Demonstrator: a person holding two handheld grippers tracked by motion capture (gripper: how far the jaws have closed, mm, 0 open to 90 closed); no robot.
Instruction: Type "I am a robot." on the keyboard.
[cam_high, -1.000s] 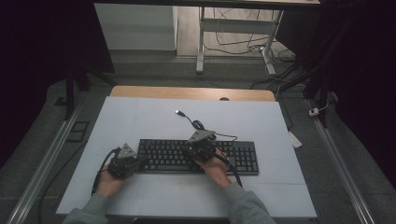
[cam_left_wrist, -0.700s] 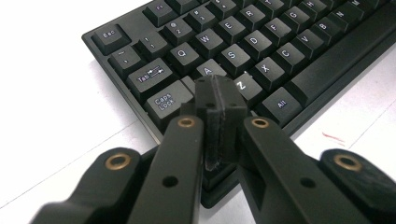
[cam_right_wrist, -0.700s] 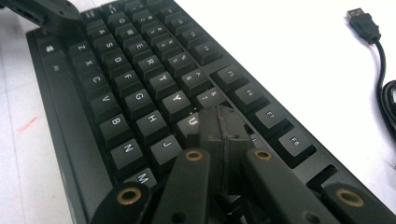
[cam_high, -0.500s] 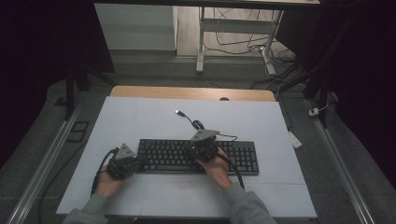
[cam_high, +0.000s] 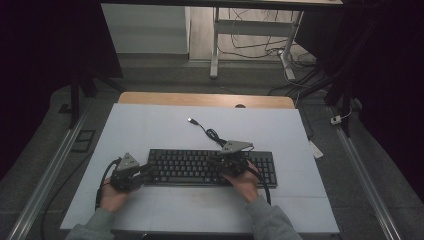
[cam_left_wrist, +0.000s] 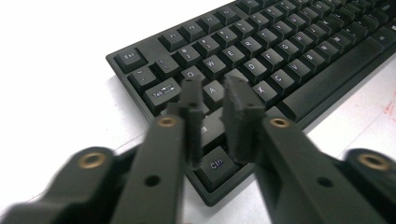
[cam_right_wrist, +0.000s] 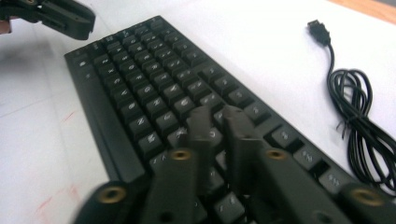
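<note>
1. Black keyboard (cam_high: 210, 167) lies long axis left-to-right across the white table (cam_high: 150, 125).
2. My left gripper (cam_high: 131, 173) hovers at its left end, jaws nearly closed, empty.
3. My right gripper (cam_high: 231, 161) hangs over right-of-centre keys, jaws nearly closed, empty.

The black keyboard (cam_left_wrist: 261, 60) carries white key legends: Esc (cam_left_wrist: 129, 58), Tab (cam_left_wrist: 161, 91) and Ctrl (cam_left_wrist: 217, 164) at its near corner. Letters W, E, R, A, D, X and C read beside them.
</note>
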